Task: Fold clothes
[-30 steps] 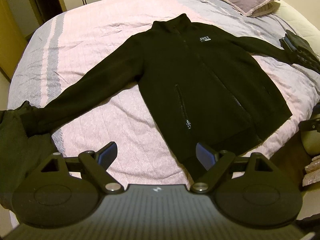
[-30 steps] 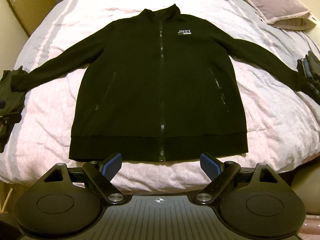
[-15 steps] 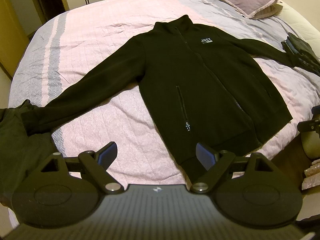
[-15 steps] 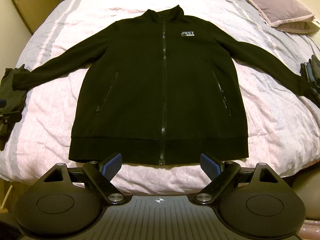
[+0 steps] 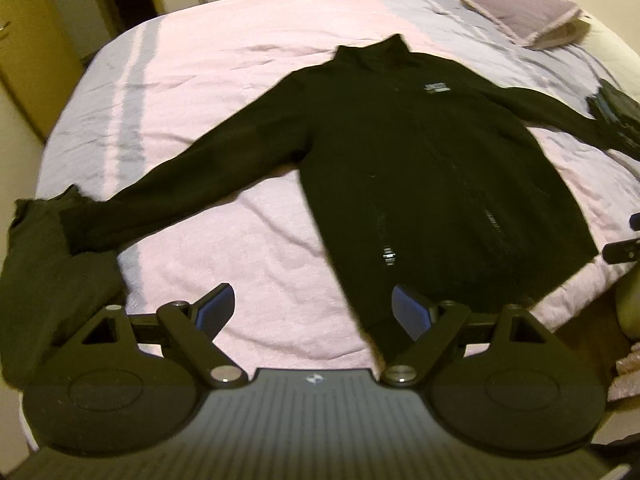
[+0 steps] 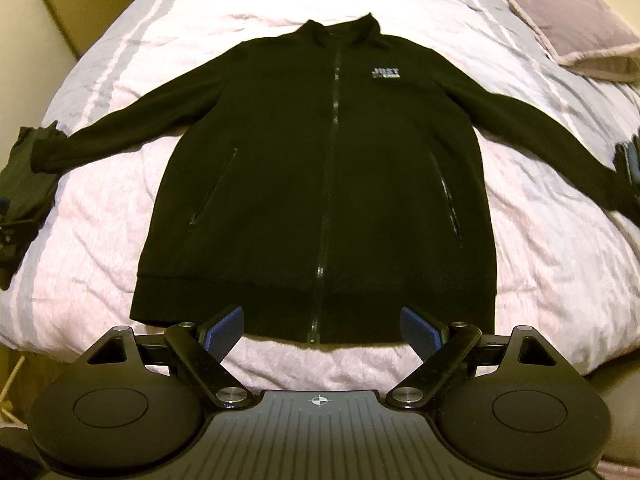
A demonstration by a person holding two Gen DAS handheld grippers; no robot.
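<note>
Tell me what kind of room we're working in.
Most likely a bedroom: the black jacket lies spread on a bed with a pink quilted bedspread, and a mauve pillow sits at the far corner.

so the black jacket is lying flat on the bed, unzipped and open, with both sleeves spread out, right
Not quite: the black jacket is zipped shut up to the collar, as the right wrist view shows. It does lie flat on the bed with both sleeves spread out.

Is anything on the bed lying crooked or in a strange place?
Nothing serious. The black jacket lies flat, zipped, with sleeves spread. Its left cuff overlaps a dark garment at the bed edge, and the right cuff reaches another dark pile.
</note>
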